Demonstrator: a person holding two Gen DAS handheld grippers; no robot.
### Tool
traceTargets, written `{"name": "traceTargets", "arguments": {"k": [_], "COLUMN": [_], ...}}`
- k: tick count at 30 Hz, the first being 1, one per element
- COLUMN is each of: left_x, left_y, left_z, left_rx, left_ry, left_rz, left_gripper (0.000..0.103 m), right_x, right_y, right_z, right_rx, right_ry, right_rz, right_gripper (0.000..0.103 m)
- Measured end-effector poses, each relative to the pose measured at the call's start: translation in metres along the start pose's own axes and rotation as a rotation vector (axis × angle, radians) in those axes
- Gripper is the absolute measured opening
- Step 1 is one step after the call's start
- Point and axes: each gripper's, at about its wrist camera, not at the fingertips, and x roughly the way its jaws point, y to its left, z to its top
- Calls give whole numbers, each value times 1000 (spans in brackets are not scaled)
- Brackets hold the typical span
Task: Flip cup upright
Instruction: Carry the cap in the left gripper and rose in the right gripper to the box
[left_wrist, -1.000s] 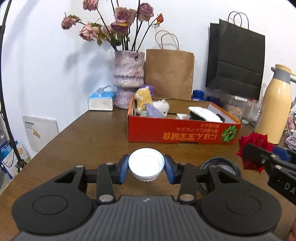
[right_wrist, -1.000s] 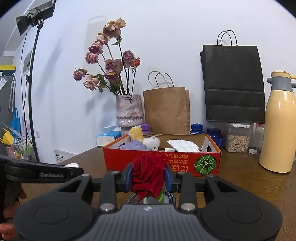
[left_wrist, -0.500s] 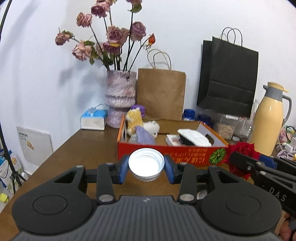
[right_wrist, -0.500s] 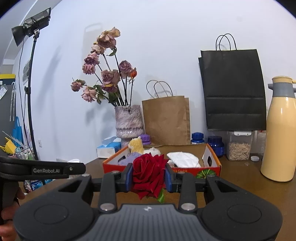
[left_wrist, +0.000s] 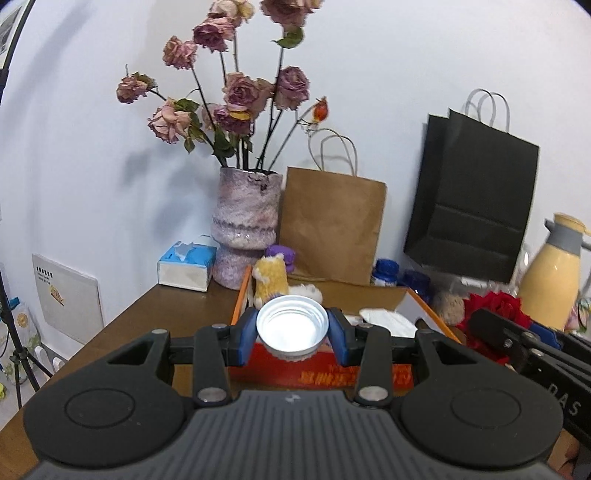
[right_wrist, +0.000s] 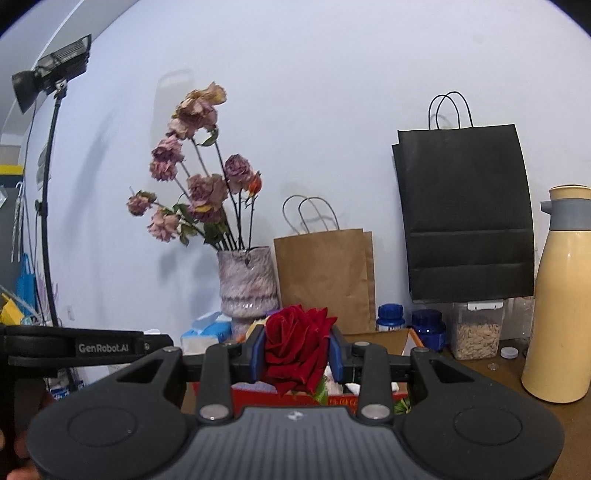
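Left tongs (left_wrist: 291, 332) pinching round white ribbed plastic cup (left_wrist: 292, 329), right tongs (right_wrist: 297, 354) pinching velvety red rose (right_wrist: 295, 349)

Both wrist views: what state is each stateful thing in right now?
Left tongs: shut on white cup.
White cup: held off the table, mouth facing the camera.
Right tongs: shut on red rose.
Red rose: clamped by its bloom.
Orange box: open-topped, holding plush toys.

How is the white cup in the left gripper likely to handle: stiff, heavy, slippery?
The white cup looks thin-walled and empty, so probably light. Its ridged rim likely aids grip. Pinched only at its sides by the left gripper, it may flex if squeezed.
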Motion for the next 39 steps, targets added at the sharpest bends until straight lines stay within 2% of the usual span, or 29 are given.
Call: {"name": "traceTargets", "arguments": {"k": [10, 27, 39], "left_x": [38, 108, 151], "left_y": [5, -9, -9], "left_z": [17, 22, 25], "left_rx": [-43, 5, 36], "left_ry": [-7, 36, 66], "left_rz": [19, 13, 23], "left_gripper": [41, 41, 41], "right_x": [44, 122, 162], "right_y": [-10, -27, -31], "right_z": [12, 16, 17], "right_rx": [-1, -8, -21], "right_ry": [18, 89, 145], "right_rz": [-10, -6, 31], "right_gripper": [33, 33, 33]}}
